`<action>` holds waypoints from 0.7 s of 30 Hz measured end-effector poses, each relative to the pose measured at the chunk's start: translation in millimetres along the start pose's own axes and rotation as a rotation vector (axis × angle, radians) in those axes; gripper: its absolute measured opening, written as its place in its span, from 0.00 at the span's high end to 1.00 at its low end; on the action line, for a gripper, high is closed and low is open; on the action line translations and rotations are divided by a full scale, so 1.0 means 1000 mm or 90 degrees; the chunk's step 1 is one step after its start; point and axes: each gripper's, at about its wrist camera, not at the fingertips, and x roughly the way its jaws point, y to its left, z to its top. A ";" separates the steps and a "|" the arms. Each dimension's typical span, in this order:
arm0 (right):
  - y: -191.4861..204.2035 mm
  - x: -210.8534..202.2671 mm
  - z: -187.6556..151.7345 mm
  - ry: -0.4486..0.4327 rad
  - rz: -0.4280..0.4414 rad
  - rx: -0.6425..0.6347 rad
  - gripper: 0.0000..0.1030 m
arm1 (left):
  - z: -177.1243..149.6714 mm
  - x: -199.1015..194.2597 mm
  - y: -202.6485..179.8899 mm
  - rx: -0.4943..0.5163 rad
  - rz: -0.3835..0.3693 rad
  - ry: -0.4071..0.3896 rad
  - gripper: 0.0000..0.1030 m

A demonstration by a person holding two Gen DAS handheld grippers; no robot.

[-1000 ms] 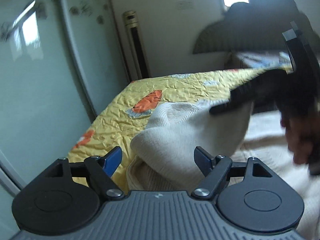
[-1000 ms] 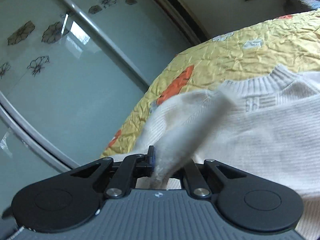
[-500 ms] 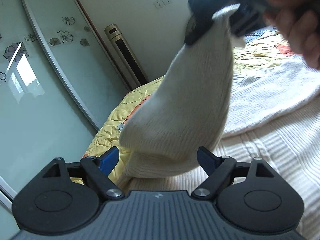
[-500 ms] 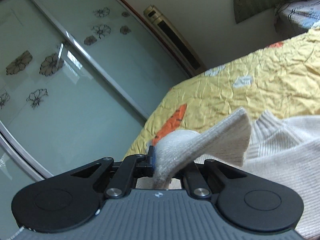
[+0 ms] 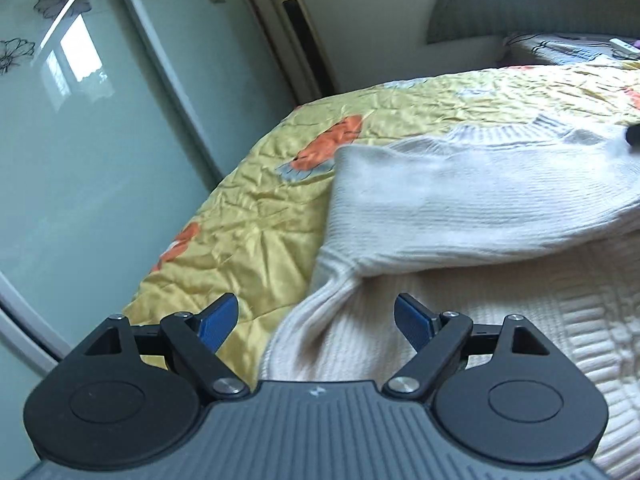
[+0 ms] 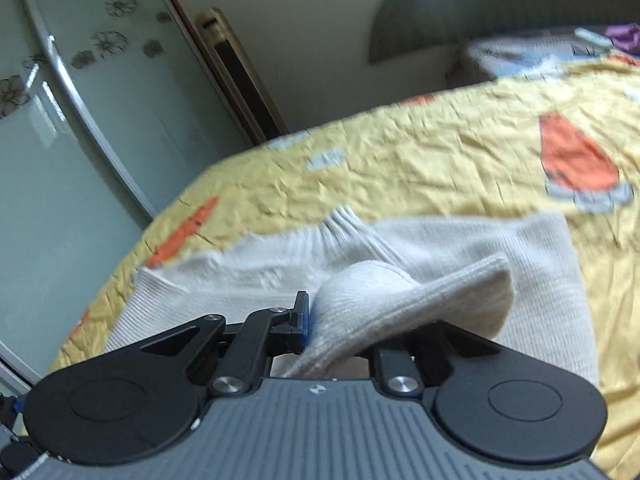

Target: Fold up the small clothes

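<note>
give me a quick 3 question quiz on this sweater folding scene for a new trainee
1. True or false: the left gripper is clamped on the sweater.
2. What lies between the right gripper fingers? A) cream sleeve B) yellow bedspread C) nothing
3. Fill in: the sleeve in the left wrist view lies folded across the sweater's ____.

Key: 1 false, its jaws stand wide, gripping nothing. 2 A, jaws opening. 3 body.

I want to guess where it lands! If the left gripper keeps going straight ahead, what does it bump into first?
Probably the cream sweater: its folded sleeve lies right ahead of the open left gripper, on the yellow quilt.
</note>
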 end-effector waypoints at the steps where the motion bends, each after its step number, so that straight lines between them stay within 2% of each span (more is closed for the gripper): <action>1: -0.005 0.001 -0.004 0.005 0.005 0.019 0.76 | -0.002 0.000 0.001 0.000 0.001 0.002 0.17; 6: -0.033 -0.001 -0.008 0.012 0.028 0.113 0.70 | -0.006 -0.004 0.003 -0.002 -0.001 0.005 0.17; 8: -0.046 -0.005 -0.008 0.005 0.042 0.154 0.59 | -0.006 -0.006 0.004 -0.005 -0.004 0.001 0.17; 10: -0.057 -0.008 -0.008 -0.004 0.064 0.192 0.57 | -0.005 -0.012 0.004 -0.010 -0.010 -0.006 0.17; 11: -0.060 -0.008 -0.008 -0.004 0.072 0.201 0.58 | -0.003 -0.015 0.004 -0.014 -0.017 -0.009 0.17; 12: -0.061 -0.008 -0.007 -0.002 0.065 0.197 0.64 | -0.002 -0.019 0.005 -0.020 -0.025 -0.012 0.17; 14: -0.060 -0.007 -0.008 -0.002 0.041 0.180 0.84 | 0.001 -0.025 0.005 -0.034 -0.044 -0.017 0.17; 18: -0.051 -0.014 -0.008 -0.026 0.019 0.122 0.86 | 0.005 -0.034 0.008 -0.076 -0.091 -0.010 0.17; 21: -0.036 -0.021 -0.007 -0.059 -0.045 0.016 0.86 | 0.004 -0.036 0.006 -0.092 -0.121 0.004 0.17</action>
